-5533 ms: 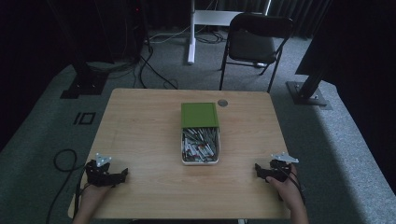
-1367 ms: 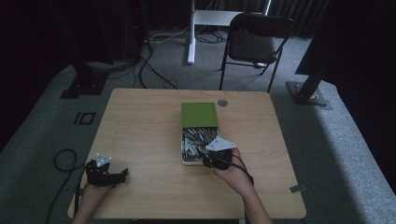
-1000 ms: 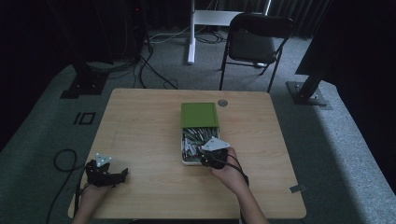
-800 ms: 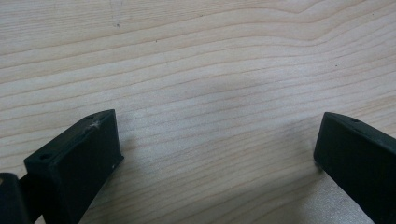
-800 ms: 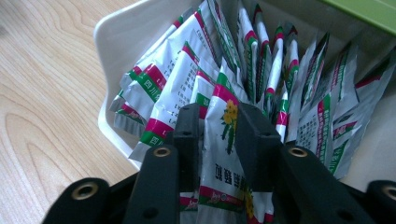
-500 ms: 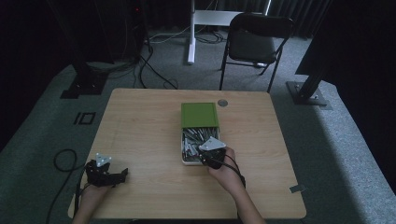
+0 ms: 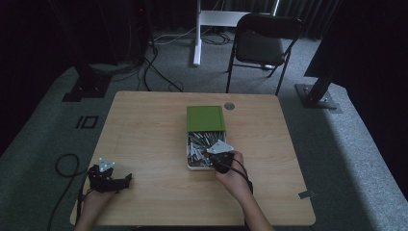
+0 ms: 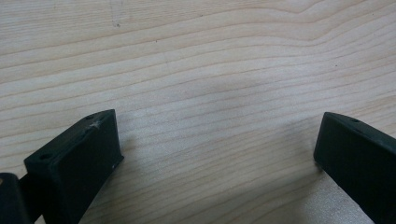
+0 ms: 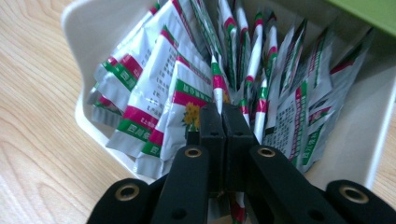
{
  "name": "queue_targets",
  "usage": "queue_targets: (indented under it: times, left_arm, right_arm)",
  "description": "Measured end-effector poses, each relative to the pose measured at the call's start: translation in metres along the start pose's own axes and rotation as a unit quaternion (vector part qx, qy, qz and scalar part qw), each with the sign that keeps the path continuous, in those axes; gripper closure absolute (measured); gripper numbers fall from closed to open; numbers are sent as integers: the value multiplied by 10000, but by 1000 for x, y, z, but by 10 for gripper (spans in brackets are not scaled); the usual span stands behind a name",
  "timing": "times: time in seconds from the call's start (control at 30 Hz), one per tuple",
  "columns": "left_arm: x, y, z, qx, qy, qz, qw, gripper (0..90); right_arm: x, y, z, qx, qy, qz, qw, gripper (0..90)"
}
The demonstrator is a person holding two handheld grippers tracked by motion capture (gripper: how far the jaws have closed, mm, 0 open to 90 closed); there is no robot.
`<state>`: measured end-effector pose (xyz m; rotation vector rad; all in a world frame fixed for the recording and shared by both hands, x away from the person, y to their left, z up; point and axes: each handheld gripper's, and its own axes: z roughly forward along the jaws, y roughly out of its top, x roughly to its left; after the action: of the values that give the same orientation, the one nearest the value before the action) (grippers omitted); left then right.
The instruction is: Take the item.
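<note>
White tray (image 9: pixel 86 28) mid-table holds upright sachets (image 9: pixel 187 88); right gripper (image 9: pixel 223 119) jaws pressed together on one sachet's edge, left gripper (image 8: pixel 215 149) jaws spread over bare tabletop (image 8: pixel 196 60).

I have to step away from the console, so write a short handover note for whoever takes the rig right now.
Right gripper: jaws pressed together in the white tray, apparently pinching one silver sachet with red and green bands.
Left gripper: open, empty, low over the bare wooden table at its near left.
Tray sits mid-table, its far half under a green lid.
Done: sachet apparently gripped, none lying outside the tray.
Left: lift it out; destination unknown.
</note>
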<state>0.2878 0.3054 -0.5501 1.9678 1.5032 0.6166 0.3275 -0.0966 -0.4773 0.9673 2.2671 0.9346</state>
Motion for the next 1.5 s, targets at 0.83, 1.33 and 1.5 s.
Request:
queue_targets:
  times: [0.83,1.33,1.5]
  left_arm:
    - [0,0,0,6,0,0,10000,13]
    - [0,0,0,9,-1,3,10000,13]
    - [0,0,0,5,-1,4,10000,13]
  right_arm:
    - [-10,32,-47,-719,366,211,9965,895]
    - [-54,37,-76,-1020,-166,583,9929,894]
    - [-73,29,-79,-970,-388,782,9915,894]
